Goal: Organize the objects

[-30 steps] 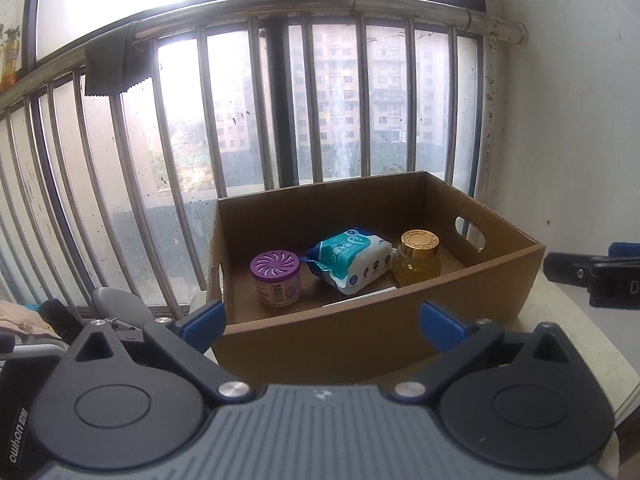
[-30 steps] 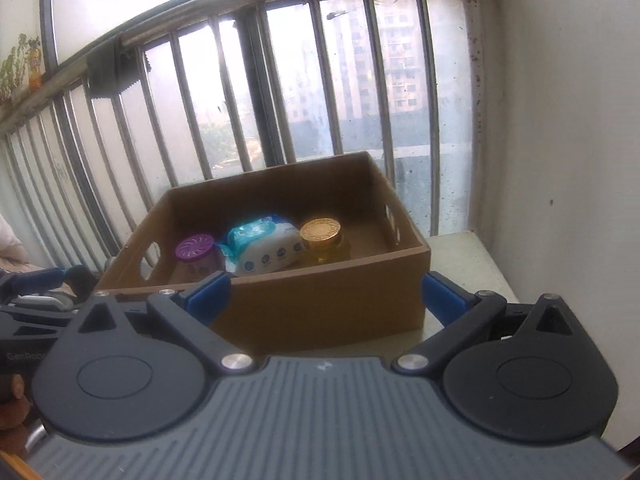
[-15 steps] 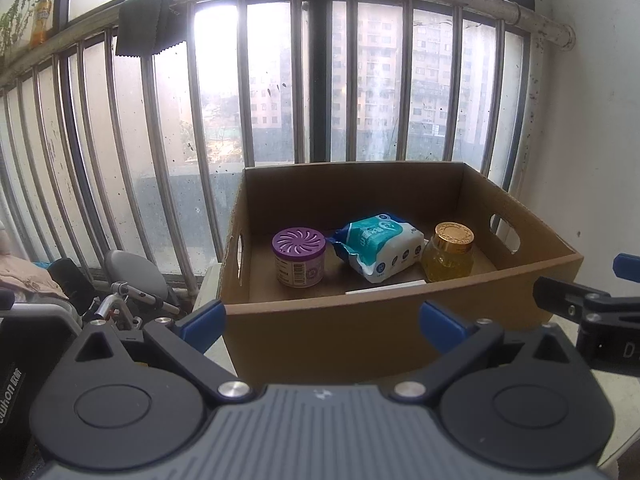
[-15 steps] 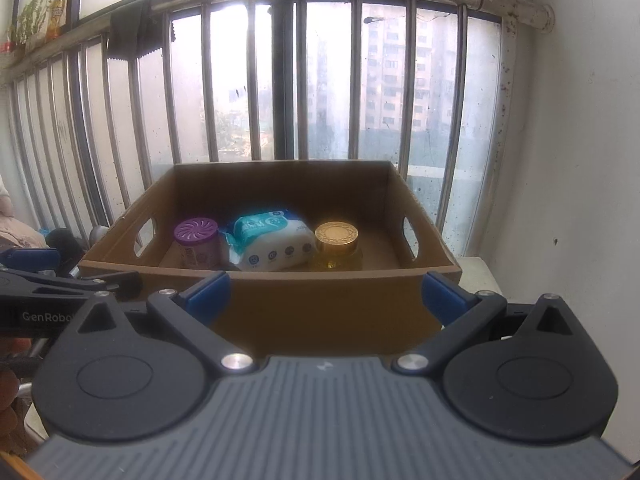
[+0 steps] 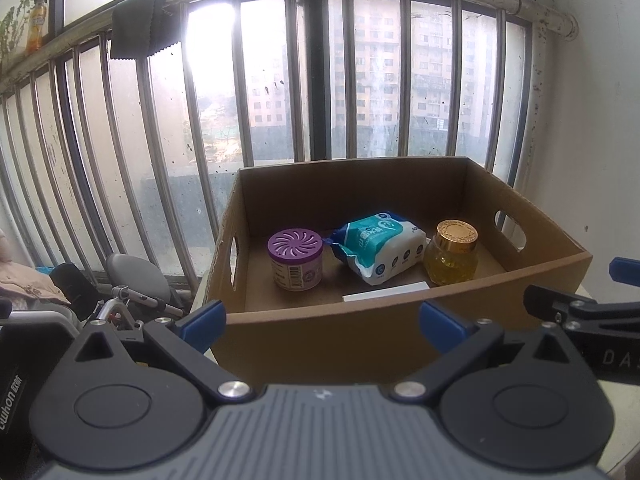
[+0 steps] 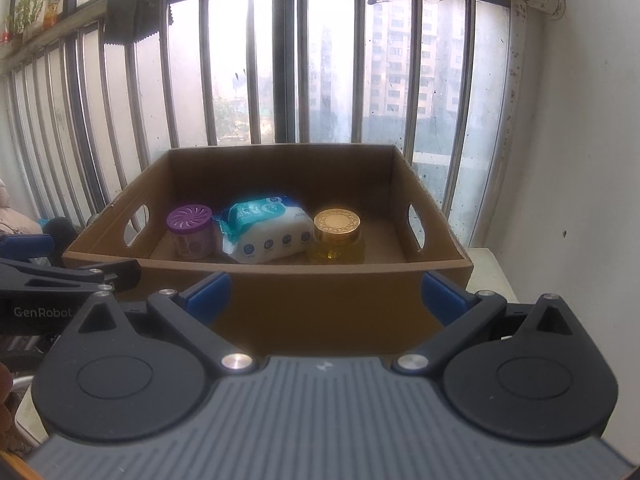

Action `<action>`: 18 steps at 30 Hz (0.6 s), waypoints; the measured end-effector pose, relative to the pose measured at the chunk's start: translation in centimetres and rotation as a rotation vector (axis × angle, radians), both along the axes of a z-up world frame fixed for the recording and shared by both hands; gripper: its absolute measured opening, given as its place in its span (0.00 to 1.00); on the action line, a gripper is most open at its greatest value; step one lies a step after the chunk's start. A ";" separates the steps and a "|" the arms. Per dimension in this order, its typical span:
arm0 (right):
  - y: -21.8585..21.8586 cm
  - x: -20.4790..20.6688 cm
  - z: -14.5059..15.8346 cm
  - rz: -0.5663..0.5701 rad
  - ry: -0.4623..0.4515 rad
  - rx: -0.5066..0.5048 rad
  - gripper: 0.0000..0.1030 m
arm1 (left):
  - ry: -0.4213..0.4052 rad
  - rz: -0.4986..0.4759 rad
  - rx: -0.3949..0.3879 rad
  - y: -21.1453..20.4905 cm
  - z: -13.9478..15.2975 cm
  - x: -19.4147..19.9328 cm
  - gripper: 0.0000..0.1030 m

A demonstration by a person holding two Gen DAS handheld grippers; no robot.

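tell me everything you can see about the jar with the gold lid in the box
The jar is short and squat, of clear glass or plastic by its look, with a yellow filling showing through. A round gold lid with an embossed pattern on top closes it. It stands upright on the floor of the cardboard box, at the right end of the row, right beside the white and teal wipes pack; whether they touch cannot be told. A flat white piece lies before it. Neither gripper touches it.

Box (image 6: 280,304) holds canister (image 6: 190,232) left, wipes (image 6: 268,236) middle, jar (image 6: 337,236) right.
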State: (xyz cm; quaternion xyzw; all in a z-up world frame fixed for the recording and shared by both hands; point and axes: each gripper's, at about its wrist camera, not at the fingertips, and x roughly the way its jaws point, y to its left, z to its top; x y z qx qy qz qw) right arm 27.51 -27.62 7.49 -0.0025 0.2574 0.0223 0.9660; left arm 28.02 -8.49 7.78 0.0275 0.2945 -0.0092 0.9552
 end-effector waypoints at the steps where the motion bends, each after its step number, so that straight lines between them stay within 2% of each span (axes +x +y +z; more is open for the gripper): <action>1: -0.1 0.1 0.0 -0.001 0.001 0.000 0.99 | 0.002 -0.001 0.001 -0.1 -0.1 0.1 1.00; 18: -0.2 1.0 -0.7 -0.007 0.027 0.011 0.99 | 0.027 0.002 0.002 0.1 -0.6 0.9 1.00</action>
